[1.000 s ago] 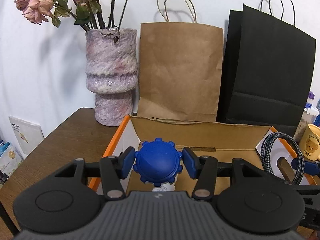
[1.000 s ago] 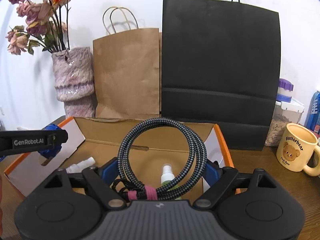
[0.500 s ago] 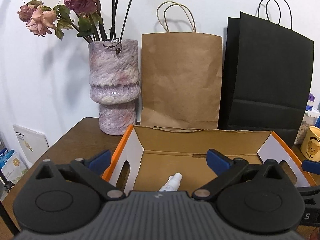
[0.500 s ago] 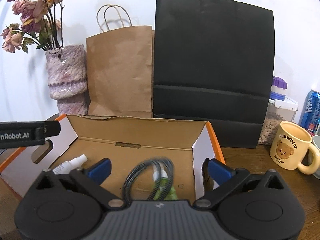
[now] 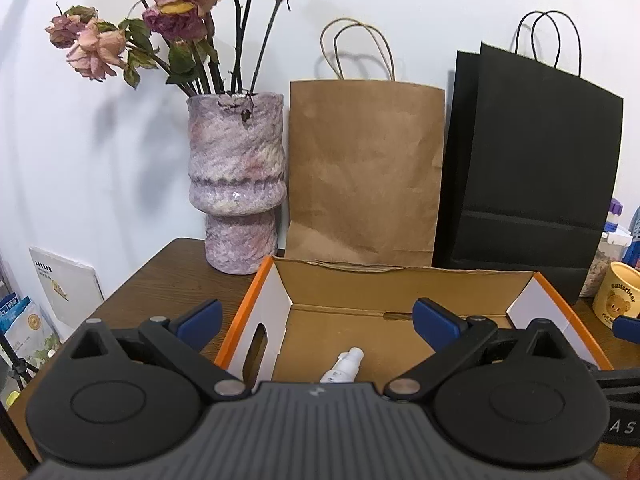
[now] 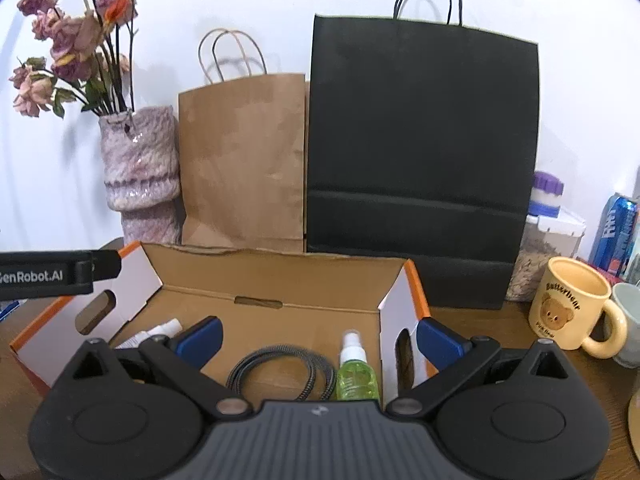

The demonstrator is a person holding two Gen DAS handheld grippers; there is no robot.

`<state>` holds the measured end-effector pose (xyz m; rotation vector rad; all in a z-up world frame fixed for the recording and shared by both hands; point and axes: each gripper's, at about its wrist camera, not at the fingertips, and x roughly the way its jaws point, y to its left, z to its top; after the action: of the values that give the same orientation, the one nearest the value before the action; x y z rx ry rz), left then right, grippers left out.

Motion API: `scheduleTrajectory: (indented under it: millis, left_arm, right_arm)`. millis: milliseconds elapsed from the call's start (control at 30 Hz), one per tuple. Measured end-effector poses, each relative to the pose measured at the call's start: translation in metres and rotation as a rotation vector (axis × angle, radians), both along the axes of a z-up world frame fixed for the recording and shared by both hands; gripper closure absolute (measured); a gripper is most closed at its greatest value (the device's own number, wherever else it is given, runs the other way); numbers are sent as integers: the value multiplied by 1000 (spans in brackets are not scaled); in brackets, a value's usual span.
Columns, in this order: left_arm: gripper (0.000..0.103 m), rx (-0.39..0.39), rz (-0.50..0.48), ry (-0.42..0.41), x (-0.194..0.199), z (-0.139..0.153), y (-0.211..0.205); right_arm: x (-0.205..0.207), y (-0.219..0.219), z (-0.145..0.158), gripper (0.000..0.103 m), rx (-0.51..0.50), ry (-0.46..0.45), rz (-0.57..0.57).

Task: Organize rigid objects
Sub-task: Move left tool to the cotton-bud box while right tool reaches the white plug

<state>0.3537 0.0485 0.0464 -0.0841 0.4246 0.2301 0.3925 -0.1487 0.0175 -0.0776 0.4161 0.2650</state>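
Far left of the table point(image 5: 160, 276): a mottled pink vase point(image 5: 237, 184) of dried roses, against the wall. Beside it a brown paper bag point(image 6: 244, 160), then a black paper bag point(image 6: 420, 152), both upright behind the box.

Centre: an open cardboard box point(image 6: 280, 276) with orange edges. Inside, left to right: a small white spray bottle point(image 5: 343, 366) lying on the floor of the box; a coiled braided cable point(image 6: 280, 372) lying flat; a green spray bottle point(image 6: 355, 370) just beside the coil, whether touching it I cannot tell.

Left gripper point(image 5: 318, 322) above the box's left end, jaws spread wide, nothing between them. Right gripper point(image 6: 318, 336) above the right end, jaws likewise wide and empty.

Right of the box: a yellow bear mug point(image 6: 572, 308), apart from it.
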Motion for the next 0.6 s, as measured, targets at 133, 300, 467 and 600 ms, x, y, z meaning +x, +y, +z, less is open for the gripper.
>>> scheduleTrajectory:
  millis: [133, 300, 467, 600]
  left_arm:
    - [0, -3, -6, -12, -12, 8, 0]
    - [0, -5, -23, -34, -31, 16, 0]
    - [0, -14, -37, -52, -50, 23, 0]
    - [0, -17, -45, -58, -65, 25, 0]
  right_arm:
    - [-13, -8, 8, 0, 4, -21, 1]
    - [-33, -19, 17, 0, 5, -52, 1]
    - [-56, -29, 23, 0, 6, -78, 10]
    - [-75, -36, 23, 0, -3, -90, 16]
